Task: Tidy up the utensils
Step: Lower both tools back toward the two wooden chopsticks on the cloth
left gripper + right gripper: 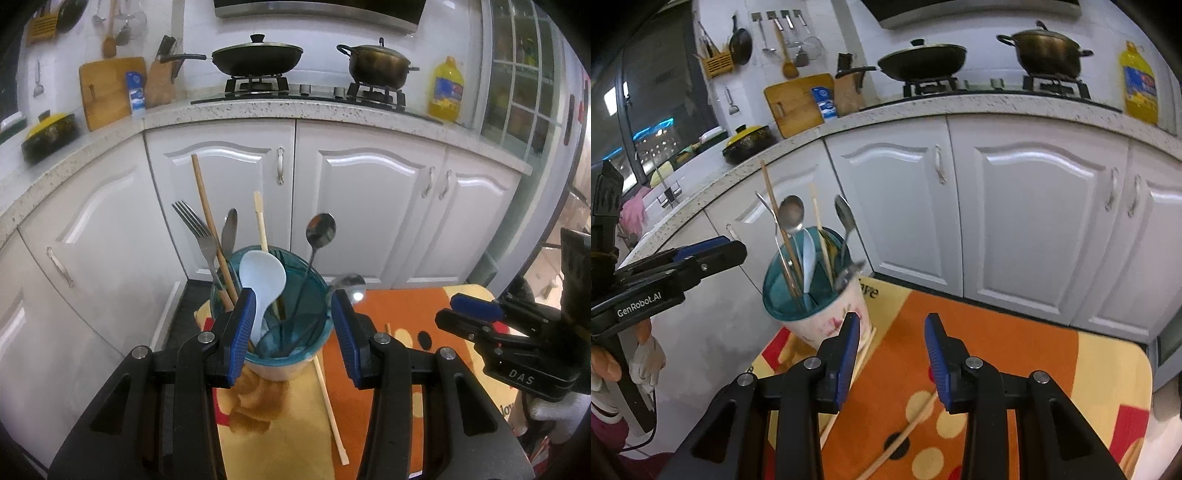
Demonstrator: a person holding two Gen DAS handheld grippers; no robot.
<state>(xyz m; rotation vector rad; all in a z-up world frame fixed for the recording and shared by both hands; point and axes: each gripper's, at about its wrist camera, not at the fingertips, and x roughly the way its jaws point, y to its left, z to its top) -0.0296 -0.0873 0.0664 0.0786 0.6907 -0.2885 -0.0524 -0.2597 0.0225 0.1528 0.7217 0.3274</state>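
Teal-rimmed cup [273,365] holds spoons, fork, chopsticks; left tool [293,328] spread, right tool [892,354] spread, empty.

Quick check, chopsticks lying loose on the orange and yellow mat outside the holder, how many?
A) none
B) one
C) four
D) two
D: two pale wooden chopsticks lie on the orange and yellow mat, one beside the base of the white utensil holder with the teal rim, the other nearer the right gripper, whose jaws stand apart with nothing between them.
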